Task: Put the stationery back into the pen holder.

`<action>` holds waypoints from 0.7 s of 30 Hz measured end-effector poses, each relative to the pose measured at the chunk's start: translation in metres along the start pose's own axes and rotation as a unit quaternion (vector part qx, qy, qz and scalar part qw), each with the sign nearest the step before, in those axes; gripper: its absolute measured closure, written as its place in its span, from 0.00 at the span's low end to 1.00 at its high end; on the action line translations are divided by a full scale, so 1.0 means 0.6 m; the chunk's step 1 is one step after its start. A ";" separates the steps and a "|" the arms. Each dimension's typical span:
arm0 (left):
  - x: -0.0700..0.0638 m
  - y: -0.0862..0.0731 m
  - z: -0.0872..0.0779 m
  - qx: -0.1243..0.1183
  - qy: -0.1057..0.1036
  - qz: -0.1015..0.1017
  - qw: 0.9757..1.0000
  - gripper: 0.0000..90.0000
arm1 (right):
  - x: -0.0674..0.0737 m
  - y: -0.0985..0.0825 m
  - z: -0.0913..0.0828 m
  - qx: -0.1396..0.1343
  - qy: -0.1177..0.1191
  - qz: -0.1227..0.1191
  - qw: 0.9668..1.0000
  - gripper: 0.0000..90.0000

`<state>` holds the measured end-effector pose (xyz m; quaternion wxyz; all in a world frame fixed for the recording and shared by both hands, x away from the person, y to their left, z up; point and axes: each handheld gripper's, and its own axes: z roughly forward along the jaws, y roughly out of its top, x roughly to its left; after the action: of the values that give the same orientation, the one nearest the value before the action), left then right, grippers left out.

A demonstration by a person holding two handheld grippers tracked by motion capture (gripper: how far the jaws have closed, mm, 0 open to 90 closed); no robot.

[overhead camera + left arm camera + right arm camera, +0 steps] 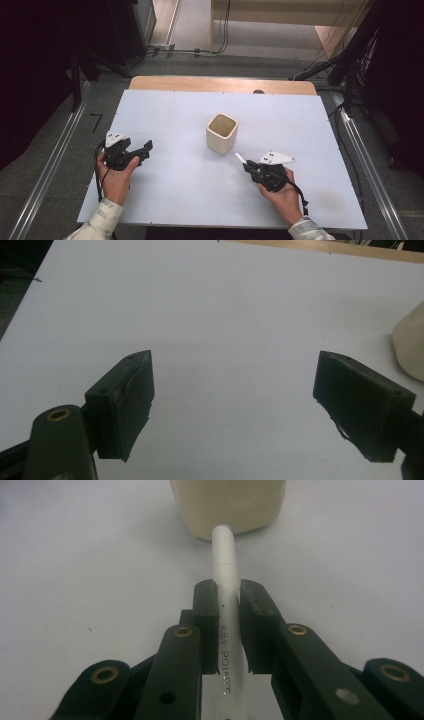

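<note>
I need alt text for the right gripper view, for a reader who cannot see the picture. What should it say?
The right gripper, with two black jaws, is shut on a white cylindrical pen printed with "KEY POINTS". The pen points toward a cream square cup standing just ahead on the pale white table.

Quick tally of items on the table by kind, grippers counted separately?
Cream square-sided cup: 1
White plastic pen printed KEY POINTS, clamped in right hand-held gripper: 1
Black hand-held grippers, including the open left hand-held gripper: 2
Total: 4
</note>
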<state>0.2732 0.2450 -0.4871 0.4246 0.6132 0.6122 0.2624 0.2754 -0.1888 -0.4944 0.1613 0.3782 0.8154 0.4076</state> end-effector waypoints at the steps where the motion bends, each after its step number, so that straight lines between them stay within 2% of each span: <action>1: 0.000 0.000 0.000 0.000 0.000 0.000 1.000 0.20 | -0.002 0.003 -0.004 -0.006 0.001 0.004 1.000 0.85; 10: -0.001 0.000 0.002 0.000 -0.003 0.001 1.000 0.20 | -0.016 0.038 -0.026 -0.046 0.000 0.028 0.999 0.85; 21: 0.000 0.001 0.000 -0.003 -0.002 -0.001 1.000 0.20 | -0.023 0.078 -0.031 -0.071 -0.008 0.033 0.997 0.85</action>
<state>0.2736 0.2447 -0.4868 0.4279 0.6116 0.6116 0.2623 0.2966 -0.1913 -0.4465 0.1813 0.3954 0.7700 0.4667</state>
